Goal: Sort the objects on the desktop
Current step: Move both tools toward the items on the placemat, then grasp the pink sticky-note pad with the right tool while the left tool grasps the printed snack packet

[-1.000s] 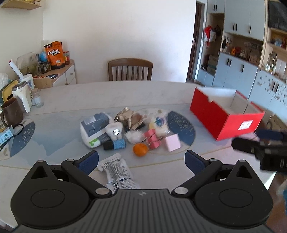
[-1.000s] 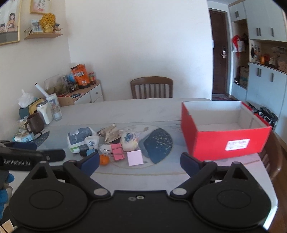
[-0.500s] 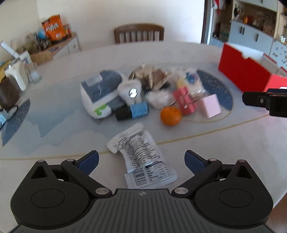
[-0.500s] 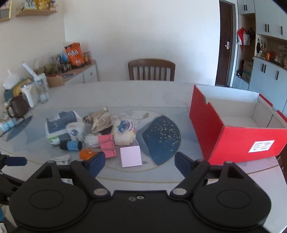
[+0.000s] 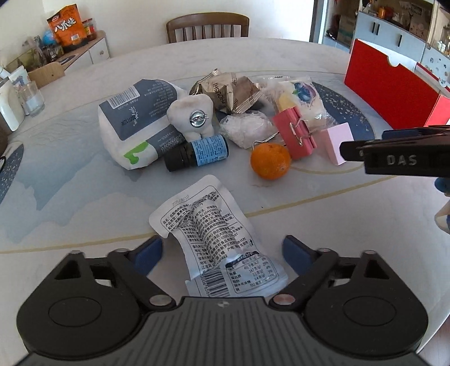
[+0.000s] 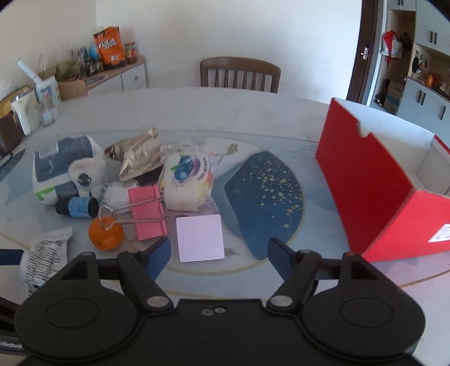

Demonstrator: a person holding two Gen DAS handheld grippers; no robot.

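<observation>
Two targets lie near: the white printed packet [image 5: 216,247], flat on the table [image 5: 84,197] between the closing, still-apart jaws of the left gripper [image 5: 222,252], looks light, crinkly and best pinched mid-body, while the smaller pink block [image 6: 200,238], just ahead of the right gripper [image 6: 218,257], whose jaws have narrowed but grip nothing, looks stiff, so squeeze its side edges.

"DAS" on right gripper [image 5: 393,153] body, 3 o'clock. "八爪烧" on orange bag [image 5: 65,24], 11 o'clock. "PAPER" on tissue pack [image 5: 135,124]. Sachet [image 5: 213,239] print too small.
</observation>
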